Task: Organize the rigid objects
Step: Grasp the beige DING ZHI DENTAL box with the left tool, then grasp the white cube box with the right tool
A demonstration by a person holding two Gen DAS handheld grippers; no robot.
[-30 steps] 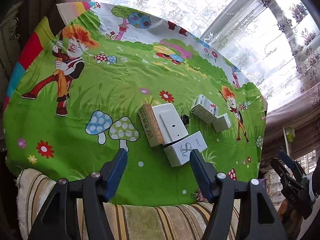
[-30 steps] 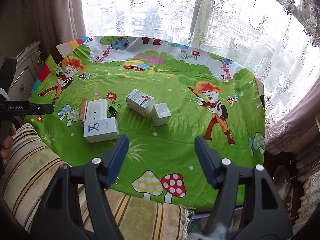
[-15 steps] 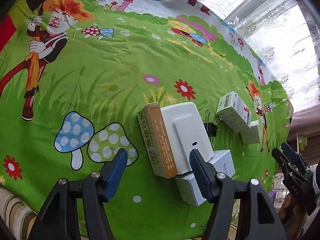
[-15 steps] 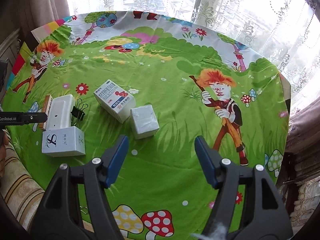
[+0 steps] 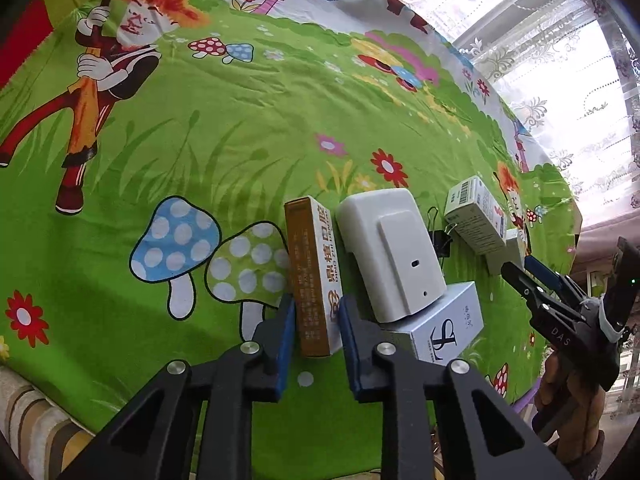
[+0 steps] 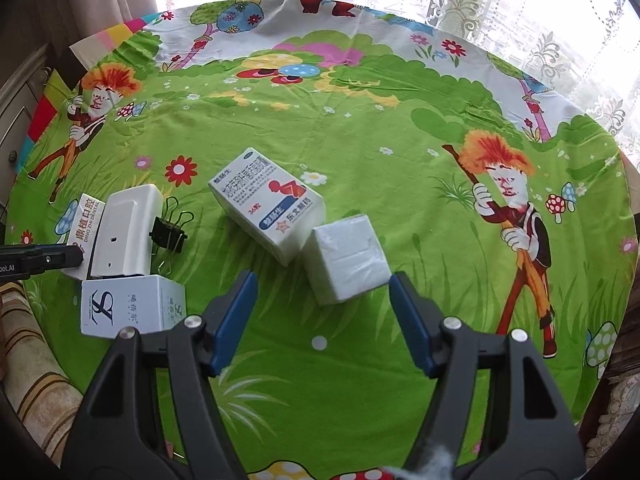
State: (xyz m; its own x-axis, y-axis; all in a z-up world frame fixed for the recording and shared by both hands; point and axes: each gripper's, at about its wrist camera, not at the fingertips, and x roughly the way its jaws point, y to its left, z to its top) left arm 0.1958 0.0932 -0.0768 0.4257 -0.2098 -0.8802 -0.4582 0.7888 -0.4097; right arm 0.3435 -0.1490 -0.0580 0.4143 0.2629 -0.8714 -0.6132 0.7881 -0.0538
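My left gripper is shut on the near end of a narrow orange-and-white box that lies on the cartoon tablecloth. Beside it on the right lies a white plastic device, its near end resting on a white box with a black logo. My right gripper is open just in front of a plain white block. A white medicine box with blue print touches that block on its left. The orange box also shows in the right wrist view.
A black binder clip lies between the white device and the medicine box. The white logo box sits near the table's front edge over a striped cushion. Lace curtains hang behind the table.
My left gripper moved forward and closed on the orange box. My right gripper moved in closer to the white block, still open.
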